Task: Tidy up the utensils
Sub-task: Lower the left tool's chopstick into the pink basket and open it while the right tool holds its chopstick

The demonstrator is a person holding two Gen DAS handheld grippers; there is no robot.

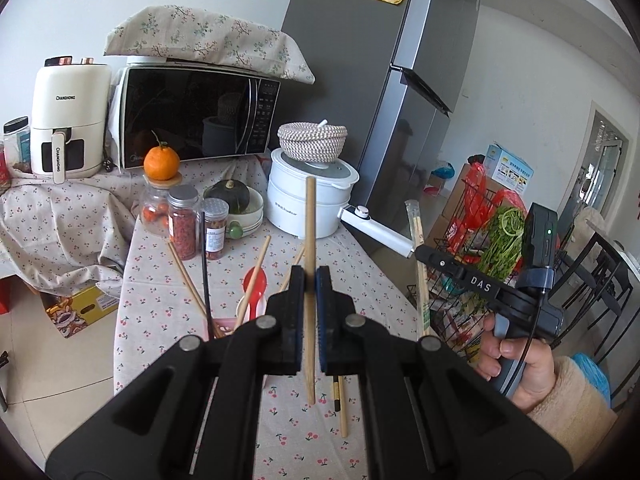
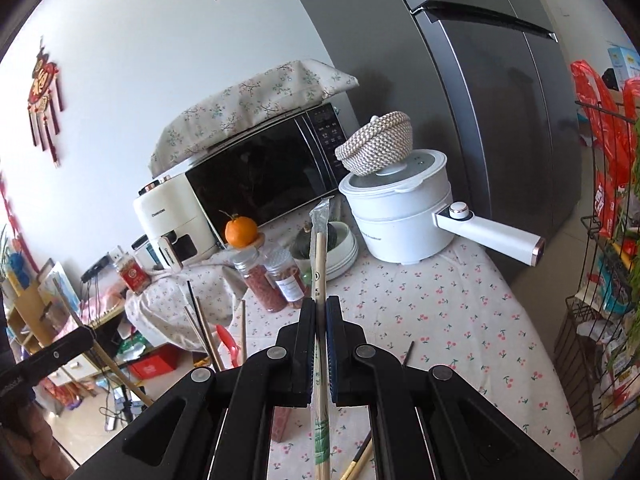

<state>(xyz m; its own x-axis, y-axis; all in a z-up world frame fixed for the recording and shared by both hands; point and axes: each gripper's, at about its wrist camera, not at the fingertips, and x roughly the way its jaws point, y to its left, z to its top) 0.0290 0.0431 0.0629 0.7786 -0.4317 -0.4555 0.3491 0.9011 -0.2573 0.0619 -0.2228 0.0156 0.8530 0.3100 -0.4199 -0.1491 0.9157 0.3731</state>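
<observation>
My left gripper is shut on a bare wooden chopstick and holds it upright above the table. My right gripper is shut on a pair of chopsticks in a clear wrapper, also upright; the pair shows in the left wrist view to the right. A pink utensil holder just left of my left gripper holds several chopsticks and a red spoon; the same chopsticks and spoon show in the right wrist view. More chopsticks lie loose on the cloth under my left gripper.
The cherry-print tablecloth carries a white electric pot with a woven basket on its lid, spice jars, a bowl with a squash and an orange. A microwave, an air fryer and a fridge stand behind. A wire rack stands at right.
</observation>
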